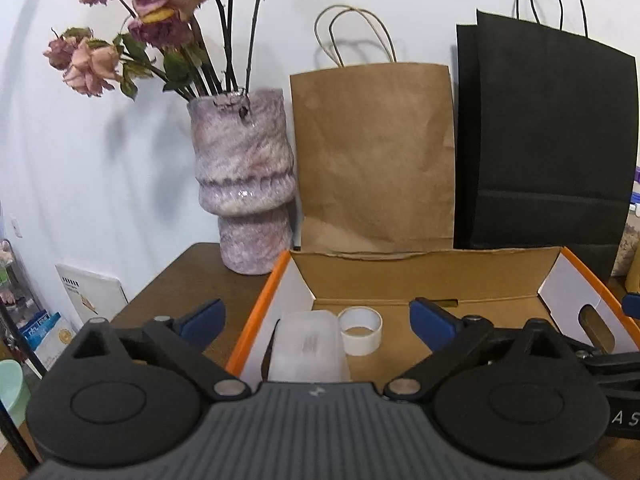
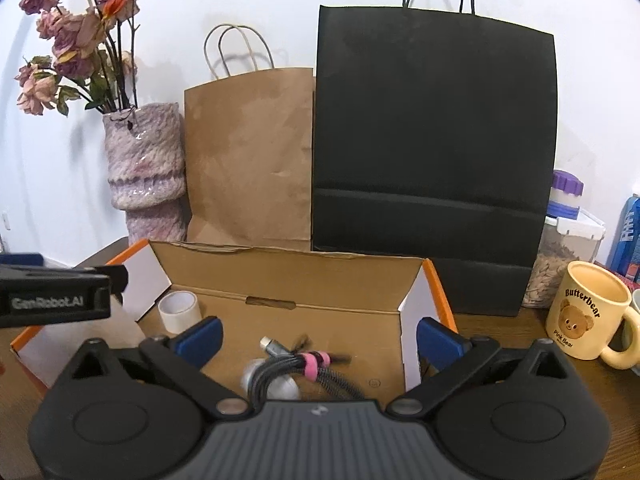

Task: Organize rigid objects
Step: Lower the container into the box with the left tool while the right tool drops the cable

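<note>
Hovering over the box [image 1: 400,276], the left claw [image 1: 318,320] gapes wide above a clear case [image 1: 306,344] and tape roll [image 1: 360,330] at the left wall. The right claw [image 2: 318,338] spreads open too, nothing pinched, cable bundle [image 2: 296,372] lying on the floor below, bare cardboard between, bags [image 2: 432,152] crowding the back edge.

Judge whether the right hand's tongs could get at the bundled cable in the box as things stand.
Probably yes. The right tongs stand open and empty, and the bundled cable lies loose on the floor of the box just ahead of them. The box is open on top, and nothing covers the cable.
</note>
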Demonstrator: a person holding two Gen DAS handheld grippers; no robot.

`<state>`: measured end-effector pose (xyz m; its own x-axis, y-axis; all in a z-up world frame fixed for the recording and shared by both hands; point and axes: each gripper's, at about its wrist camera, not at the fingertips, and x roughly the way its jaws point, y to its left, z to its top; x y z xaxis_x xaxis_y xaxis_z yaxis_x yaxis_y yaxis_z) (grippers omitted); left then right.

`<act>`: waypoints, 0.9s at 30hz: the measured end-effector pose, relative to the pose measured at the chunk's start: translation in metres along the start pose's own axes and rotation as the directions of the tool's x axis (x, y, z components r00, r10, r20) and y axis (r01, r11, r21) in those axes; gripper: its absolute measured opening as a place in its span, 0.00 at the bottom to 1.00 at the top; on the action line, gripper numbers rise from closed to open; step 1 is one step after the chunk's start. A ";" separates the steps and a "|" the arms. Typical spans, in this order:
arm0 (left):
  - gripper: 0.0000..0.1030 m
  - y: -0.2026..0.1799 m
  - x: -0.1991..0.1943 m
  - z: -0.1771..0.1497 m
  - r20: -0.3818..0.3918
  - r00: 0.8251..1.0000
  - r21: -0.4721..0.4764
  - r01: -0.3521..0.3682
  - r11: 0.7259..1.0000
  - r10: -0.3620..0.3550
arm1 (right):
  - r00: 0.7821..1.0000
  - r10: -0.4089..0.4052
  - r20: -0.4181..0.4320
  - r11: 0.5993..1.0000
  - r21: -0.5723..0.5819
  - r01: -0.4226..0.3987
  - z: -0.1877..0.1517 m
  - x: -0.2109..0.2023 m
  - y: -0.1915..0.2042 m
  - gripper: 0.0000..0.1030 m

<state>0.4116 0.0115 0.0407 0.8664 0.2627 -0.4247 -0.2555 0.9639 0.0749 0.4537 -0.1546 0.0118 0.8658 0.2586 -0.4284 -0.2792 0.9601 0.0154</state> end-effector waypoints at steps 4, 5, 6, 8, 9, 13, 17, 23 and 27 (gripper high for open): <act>1.00 0.003 -0.001 0.002 0.003 1.000 -0.016 0.000 1.000 0.000 | 1.000 -0.003 -0.001 1.000 0.000 0.003 0.000 -0.001 -0.001 1.00; 1.00 0.003 -0.001 0.002 0.003 1.000 -0.016 -0.002 1.000 0.002 | 1.000 -0.003 -0.001 1.000 0.000 0.003 0.000 -0.001 -0.001 1.00; 1.00 0.003 -0.001 0.002 0.003 1.000 -0.015 -0.003 1.000 0.003 | 1.000 -0.002 -0.002 1.000 -0.001 0.002 0.001 -0.001 -0.001 1.00; 1.00 0.003 -0.001 0.002 0.002 1.000 -0.017 -0.002 1.000 0.002 | 1.000 -0.002 -0.001 1.000 -0.002 0.002 0.001 -0.002 -0.001 1.00; 1.00 0.003 -0.001 0.002 0.002 1.000 -0.016 -0.002 1.000 0.002 | 1.000 -0.003 -0.001 1.000 -0.002 0.003 0.001 -0.002 0.000 1.00; 1.00 0.004 -0.002 0.002 0.003 1.000 -0.023 -0.005 1.000 0.005 | 1.000 -0.009 0.007 1.000 0.004 0.009 0.003 -0.006 -0.001 1.00; 1.00 0.005 -0.006 0.003 0.005 1.000 -0.034 0.002 0.999 -0.001 | 1.000 -0.016 0.012 1.000 0.010 0.016 0.005 -0.013 -0.003 1.00; 1.00 0.012 -0.022 0.003 0.009 1.000 -0.053 0.010 0.999 -0.010 | 1.000 -0.022 0.007 0.999 0.027 0.022 0.009 -0.028 -0.004 1.00; 1.00 0.020 -0.036 0.004 0.020 1.000 -0.070 0.025 0.997 -0.023 | 0.999 -0.028 0.018 0.999 0.019 0.027 0.012 -0.045 -0.003 1.00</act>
<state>0.3775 0.0217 0.0611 0.8803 0.2410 -0.4086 -0.2635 0.9647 0.0014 0.4207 -0.1681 0.0417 0.8805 0.2339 -0.4123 -0.2476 0.9686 0.0206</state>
